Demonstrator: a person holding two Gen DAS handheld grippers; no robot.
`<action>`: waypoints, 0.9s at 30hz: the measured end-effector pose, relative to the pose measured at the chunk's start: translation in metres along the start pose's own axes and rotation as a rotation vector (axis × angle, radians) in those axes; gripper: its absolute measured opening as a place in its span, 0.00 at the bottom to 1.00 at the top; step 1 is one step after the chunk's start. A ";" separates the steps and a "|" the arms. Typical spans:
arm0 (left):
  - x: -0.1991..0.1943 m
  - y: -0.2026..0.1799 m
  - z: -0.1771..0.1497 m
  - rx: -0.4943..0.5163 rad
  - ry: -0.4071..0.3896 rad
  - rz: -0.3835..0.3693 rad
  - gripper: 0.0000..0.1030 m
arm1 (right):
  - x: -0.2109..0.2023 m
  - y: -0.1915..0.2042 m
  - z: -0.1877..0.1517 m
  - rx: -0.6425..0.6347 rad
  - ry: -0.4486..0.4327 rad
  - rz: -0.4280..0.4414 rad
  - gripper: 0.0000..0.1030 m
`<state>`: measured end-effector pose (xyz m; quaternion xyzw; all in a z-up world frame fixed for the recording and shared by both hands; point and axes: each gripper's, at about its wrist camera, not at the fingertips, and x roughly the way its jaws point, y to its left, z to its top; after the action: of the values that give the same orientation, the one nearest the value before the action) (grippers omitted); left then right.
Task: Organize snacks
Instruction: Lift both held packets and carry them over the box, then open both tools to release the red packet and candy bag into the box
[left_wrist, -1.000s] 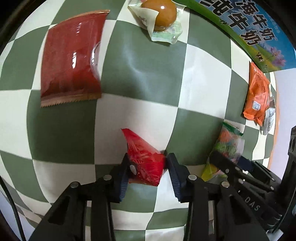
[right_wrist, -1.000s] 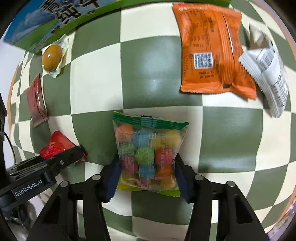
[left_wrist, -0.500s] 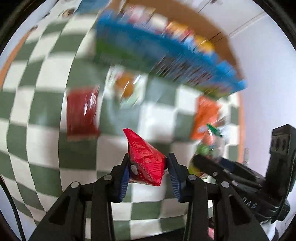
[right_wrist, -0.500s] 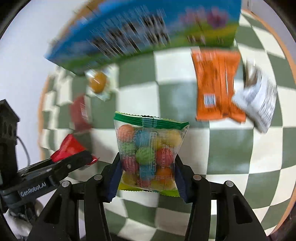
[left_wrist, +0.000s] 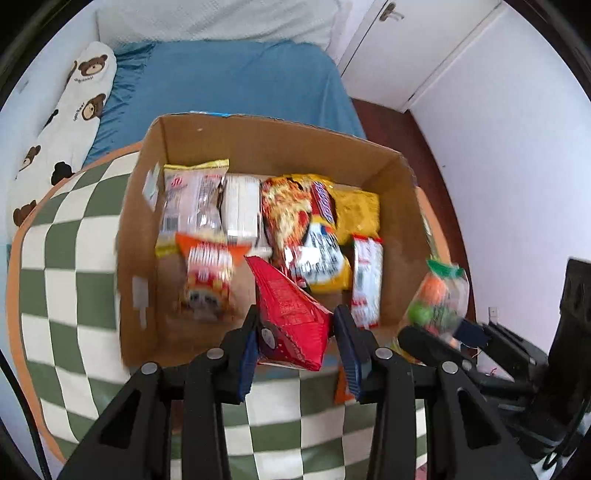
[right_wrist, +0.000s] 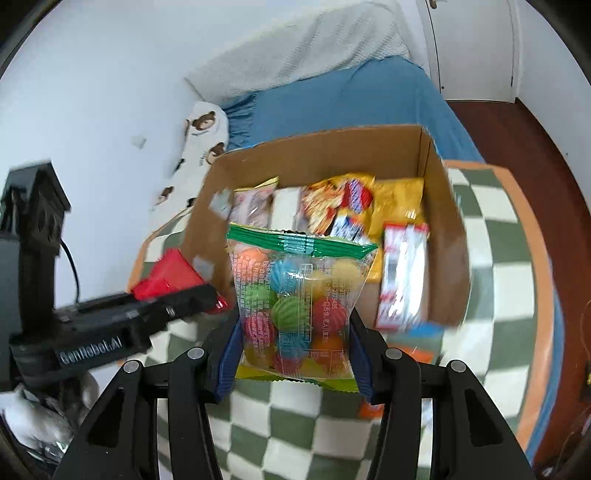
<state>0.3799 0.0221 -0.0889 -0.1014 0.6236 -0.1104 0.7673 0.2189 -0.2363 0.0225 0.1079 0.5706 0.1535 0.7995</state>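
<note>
My left gripper (left_wrist: 297, 341) is shut on a small red snack packet (left_wrist: 288, 314), held in the air above the near wall of an open cardboard box (left_wrist: 258, 136). My right gripper (right_wrist: 293, 350) is shut on a clear bag of coloured candy balls (right_wrist: 295, 302) with a green top seal, held up in front of the same box (right_wrist: 325, 151). The box holds several snack packs. In the right wrist view the left gripper (right_wrist: 207, 291) with the red packet (right_wrist: 166, 273) hangs at the left. In the left wrist view the candy bag (left_wrist: 437, 295) shows at the right.
The box stands on a table with a green and cream checked cloth (left_wrist: 62, 258) with an orange edge. Behind it is a bed with a blue cover (left_wrist: 229, 77) and a bear-print pillow (left_wrist: 70, 110). White cupboard doors (left_wrist: 424, 48) and dark red floor (right_wrist: 517, 147) lie to the right.
Both grippers have risen from the tabletop with their packets and tilted up. The views now look into the cardboard box instead of down at the cloth and loose snacks.
</note>
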 end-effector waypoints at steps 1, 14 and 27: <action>0.008 0.002 0.010 -0.008 0.018 0.004 0.35 | 0.010 -0.004 0.011 0.004 0.016 -0.011 0.52; 0.103 0.028 0.035 -0.089 0.261 0.040 0.52 | 0.095 -0.045 0.035 0.057 0.215 -0.041 0.65; 0.088 0.032 0.023 -0.064 0.189 0.124 0.83 | 0.104 -0.061 0.033 0.047 0.249 -0.135 0.95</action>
<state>0.4212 0.0276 -0.1757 -0.0764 0.7014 -0.0517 0.7067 0.2887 -0.2547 -0.0796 0.0683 0.6749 0.0982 0.7282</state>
